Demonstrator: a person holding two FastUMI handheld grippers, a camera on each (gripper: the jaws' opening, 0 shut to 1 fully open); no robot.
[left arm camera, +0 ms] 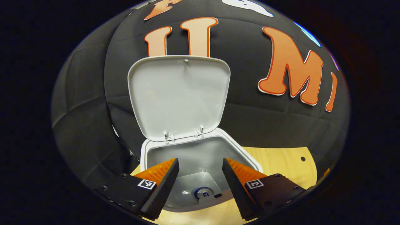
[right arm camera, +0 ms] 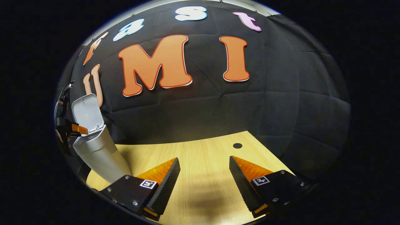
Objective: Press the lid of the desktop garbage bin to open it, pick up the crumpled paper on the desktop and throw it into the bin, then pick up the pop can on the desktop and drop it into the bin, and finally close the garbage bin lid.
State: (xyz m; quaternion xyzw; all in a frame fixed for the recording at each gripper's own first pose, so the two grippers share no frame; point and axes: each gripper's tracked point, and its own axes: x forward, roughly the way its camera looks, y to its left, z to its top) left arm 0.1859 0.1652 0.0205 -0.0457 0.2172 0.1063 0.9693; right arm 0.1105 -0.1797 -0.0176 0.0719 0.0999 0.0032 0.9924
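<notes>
Left claw (left arm camera: 200, 184) released, jaws wide apart and empty, hovering just above the open bin (left arm camera: 147, 156) and looking down into it. Right claw (right arm camera: 204, 182) also released, nothing between the jaws, low over the bare wooden surface (right arm camera: 200, 150), well apart from the bin (right arm camera: 100, 153) at the far left of the right gripper view.

Inside the bin: the can (left arm camera: 203, 192) lying at the bottom, round end with the pull tab facing up. Paper not to be made out there, perhaps under or behind the can; cannot tell.

Lid (left arm camera: 178, 97) standing upright on its two hinges at the back edge, pale grey-white, smooth, rounded corners, small catch at the top edge. Bin body silver-grey, narrower toward the base.

Judged from this: opening done, can already dropped in, no paper left on the visible surface. Remaining: pushing the lid down until closed
</notes>
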